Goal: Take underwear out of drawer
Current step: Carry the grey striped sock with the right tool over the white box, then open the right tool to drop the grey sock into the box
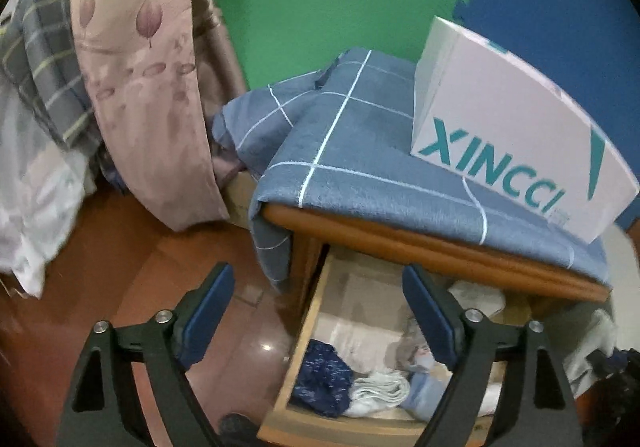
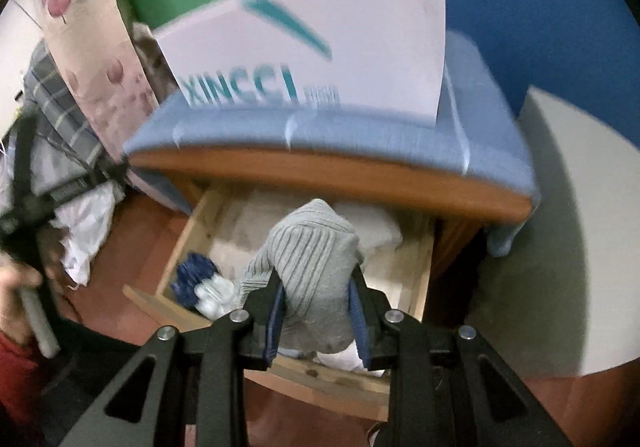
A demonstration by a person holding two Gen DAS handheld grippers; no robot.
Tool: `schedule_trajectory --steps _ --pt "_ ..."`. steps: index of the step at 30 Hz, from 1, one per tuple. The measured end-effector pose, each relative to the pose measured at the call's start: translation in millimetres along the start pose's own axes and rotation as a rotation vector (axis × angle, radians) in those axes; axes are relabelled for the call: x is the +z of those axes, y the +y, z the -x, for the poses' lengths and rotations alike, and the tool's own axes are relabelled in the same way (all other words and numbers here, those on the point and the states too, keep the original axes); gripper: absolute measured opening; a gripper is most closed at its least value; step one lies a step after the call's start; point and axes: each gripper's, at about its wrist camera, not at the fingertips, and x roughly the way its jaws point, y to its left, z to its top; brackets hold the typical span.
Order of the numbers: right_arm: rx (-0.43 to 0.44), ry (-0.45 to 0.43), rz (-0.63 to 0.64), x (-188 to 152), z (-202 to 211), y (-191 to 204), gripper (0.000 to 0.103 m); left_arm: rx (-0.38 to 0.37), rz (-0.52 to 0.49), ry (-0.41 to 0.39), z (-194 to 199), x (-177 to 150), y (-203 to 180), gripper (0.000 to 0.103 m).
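The wooden drawer (image 2: 180, 243) stands pulled out under the nightstand. My right gripper (image 2: 316, 279) is shut on a grey ribbed piece of underwear (image 2: 312, 247), which is lifted above the drawer's middle and bunches up between the pads. In the drawer's left front corner lie a dark blue speckled garment (image 2: 196, 279) and white socks (image 2: 216, 295). In the left wrist view, my left gripper (image 1: 318, 279) is open with nothing in it, above the drawer's left wall (image 1: 308, 347). The blue garment (image 1: 324, 379) and socks (image 1: 380, 391) lie just below it.
A blue checked cloth (image 1: 360, 151) covers the nightstand top, and a white XINCCI box (image 1: 512, 127) stands on it. A floral curtain (image 1: 140, 67) and bedding (image 1: 36, 207) hang to the left. Green and blue foam mats line the wall behind. A hand (image 2: 20, 287) shows at the left.
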Motion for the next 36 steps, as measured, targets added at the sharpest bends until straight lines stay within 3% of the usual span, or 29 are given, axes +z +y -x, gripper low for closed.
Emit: schedule_trajectory --steps 8,13,20,25,28,36 --pt "-0.036 -0.173 0.062 89 89 16 0.029 0.058 0.039 -0.041 16 5 15 0.088" --pt "-0.078 -0.211 0.061 146 100 16 0.029 0.096 0.022 -0.06 19 6 16 0.091" --pt "-0.205 -0.185 0.071 213 63 11 0.029 0.103 0.037 -0.052 17 6 19 0.092" --pt "-0.271 -0.114 0.077 237 21 4 0.03 0.107 0.042 -0.045 15 4 21 0.093" --pt "-0.315 -0.071 0.081 243 -2 2 0.03 0.107 0.043 -0.03 12 4 21 0.093" --pt "-0.314 -0.002 0.056 236 -39 -2 0.035 0.095 0.045 -0.023 11 3 22 0.093"
